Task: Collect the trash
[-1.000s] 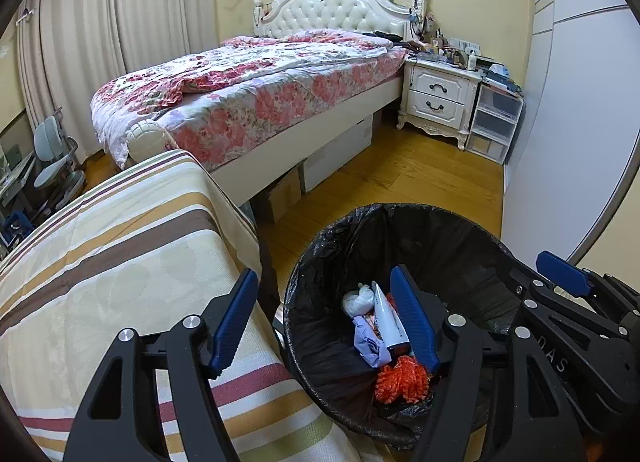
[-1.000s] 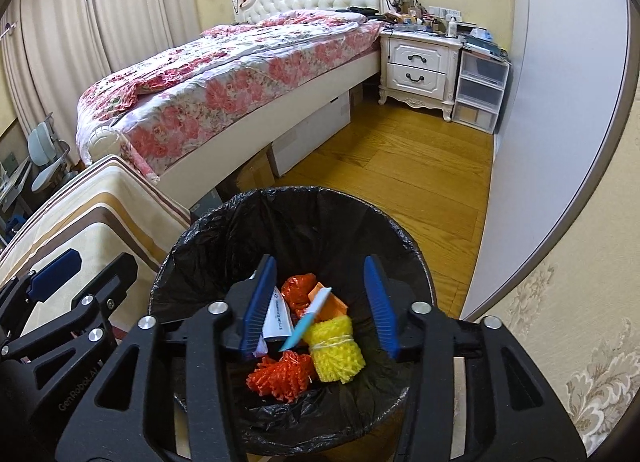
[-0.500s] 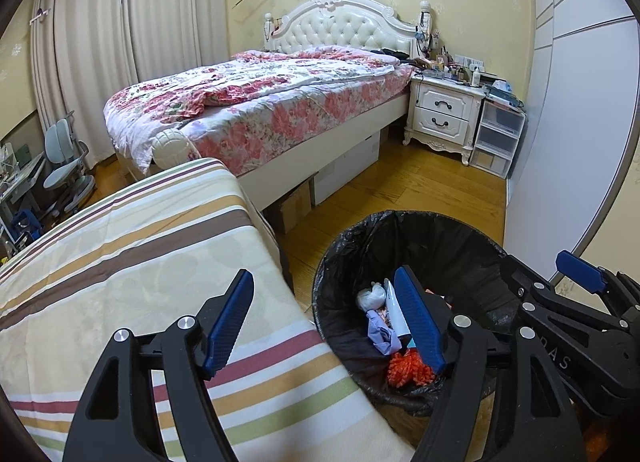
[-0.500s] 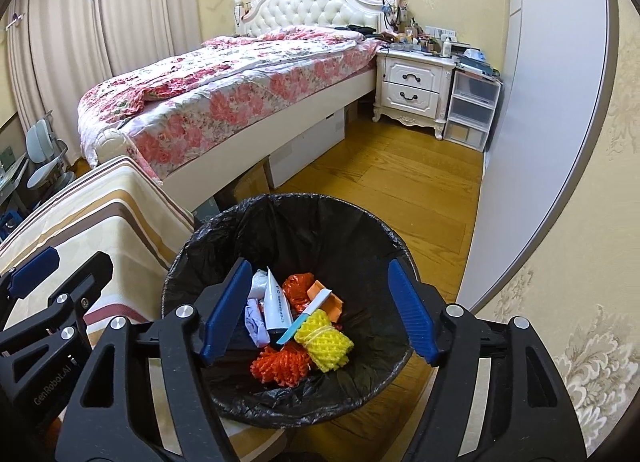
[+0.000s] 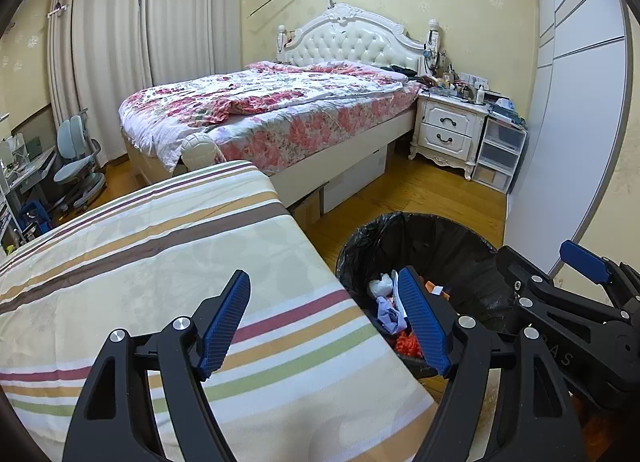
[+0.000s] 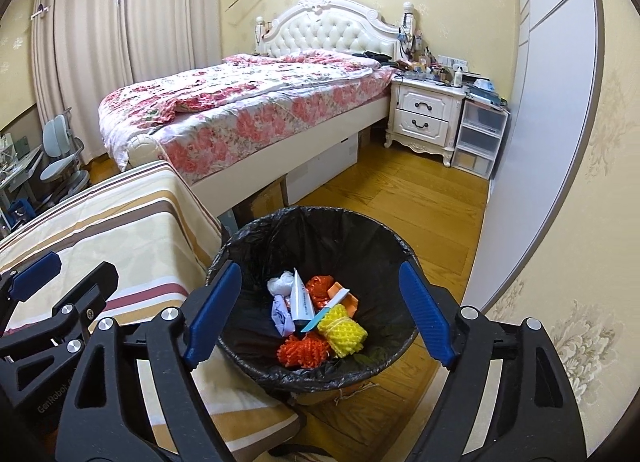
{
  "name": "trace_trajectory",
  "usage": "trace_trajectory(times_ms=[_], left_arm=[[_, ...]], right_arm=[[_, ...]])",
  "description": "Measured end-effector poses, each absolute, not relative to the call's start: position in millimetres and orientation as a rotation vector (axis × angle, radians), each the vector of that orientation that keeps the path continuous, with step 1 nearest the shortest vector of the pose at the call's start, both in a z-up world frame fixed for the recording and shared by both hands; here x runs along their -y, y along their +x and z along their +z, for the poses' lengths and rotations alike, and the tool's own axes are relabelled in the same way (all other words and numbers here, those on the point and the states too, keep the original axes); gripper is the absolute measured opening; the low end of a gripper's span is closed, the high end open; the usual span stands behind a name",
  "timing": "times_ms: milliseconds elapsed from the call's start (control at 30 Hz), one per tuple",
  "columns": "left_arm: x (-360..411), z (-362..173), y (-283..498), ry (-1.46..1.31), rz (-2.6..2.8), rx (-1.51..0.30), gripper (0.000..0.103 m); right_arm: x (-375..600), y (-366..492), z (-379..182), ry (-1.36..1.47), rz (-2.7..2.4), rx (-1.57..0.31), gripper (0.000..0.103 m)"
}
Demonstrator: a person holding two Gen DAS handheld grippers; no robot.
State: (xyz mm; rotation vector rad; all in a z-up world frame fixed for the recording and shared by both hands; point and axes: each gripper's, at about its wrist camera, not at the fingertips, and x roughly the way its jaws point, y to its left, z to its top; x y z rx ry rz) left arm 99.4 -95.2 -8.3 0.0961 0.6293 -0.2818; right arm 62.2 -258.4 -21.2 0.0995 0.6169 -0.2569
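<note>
Standing on the wood floor just right of the striped bedspread, one black-lined trash bin holds the collected trash: one yellow mesh roll, two orange mesh pieces, one white tube, one crumpled white wad. Right gripper hangs over the bin, fingers spread wide, holding nothing. Left gripper, likewise wide open and empty, straddles the bedspread edge. Partial lettering "GenRobot" shows on the left gripper body.

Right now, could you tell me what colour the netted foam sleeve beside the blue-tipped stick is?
Yellow netted foam sleeve, clearest in the right wrist view.
</note>
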Motion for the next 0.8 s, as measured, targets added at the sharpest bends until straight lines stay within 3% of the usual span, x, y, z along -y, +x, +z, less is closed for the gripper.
trace_trajectory(times_ms=[800], left_arm=[[69.6,1.8,73.8,0.057,-0.252,-0.586,0.074]], right_arm=[[229.5,30.1,-3.1,0.059,-0.220,-0.571,0.084]])
